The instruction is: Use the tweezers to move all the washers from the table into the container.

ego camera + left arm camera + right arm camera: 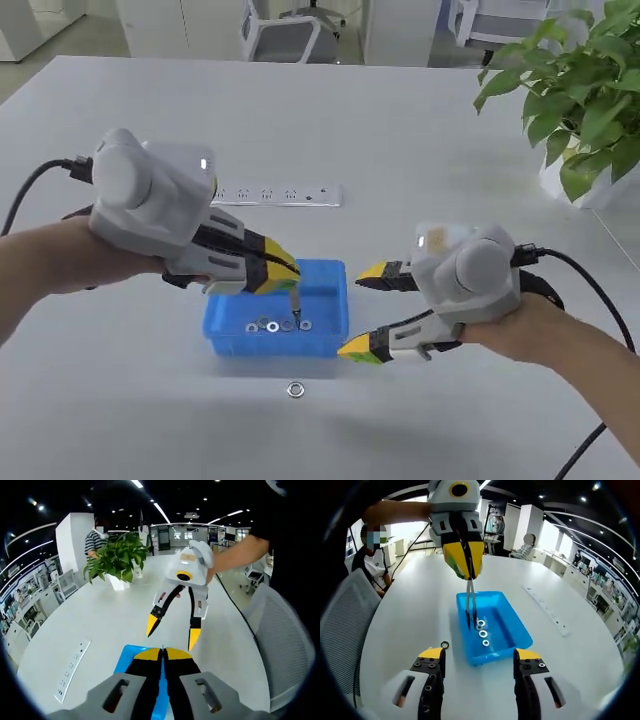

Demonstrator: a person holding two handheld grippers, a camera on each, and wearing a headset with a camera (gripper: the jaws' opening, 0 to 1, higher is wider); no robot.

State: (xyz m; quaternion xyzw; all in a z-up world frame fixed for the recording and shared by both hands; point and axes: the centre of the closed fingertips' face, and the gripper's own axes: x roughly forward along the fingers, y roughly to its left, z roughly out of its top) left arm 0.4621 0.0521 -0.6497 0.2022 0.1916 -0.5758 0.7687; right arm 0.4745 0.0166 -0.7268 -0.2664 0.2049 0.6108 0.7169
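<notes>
Nearest the person, one loose washer [295,389] lies flat on the white table [420,150] at 6 o'clock of the blue container [325,272]. It is just beside the front wall but outside it, and it is the only one I can see on the tabletop.

At 3 o'clock of the container the right gripper [355,311] hovers with its jaws spread wide and nothing between them, its yellow tips turned toward the box. From 9 o'clock the left gripper [285,270] reaches over the container's rim, jaws pinched narrow on the top of the tweezers [296,306], which hang down into the box. Their tips sit at the container's floor, right by a short row of washers [278,325] — four or five, lying flat. Whether the tips grip one is too small to tell.

Beyond, at 12 o'clock, a white power strip [280,195] lies well apart, and a potted plant [580,100] stands at 2 o'clock.

By my reading the job is nearly done — most washers are in, and the one at 6 o'clock is left to be picked up and dropped in.
</notes>
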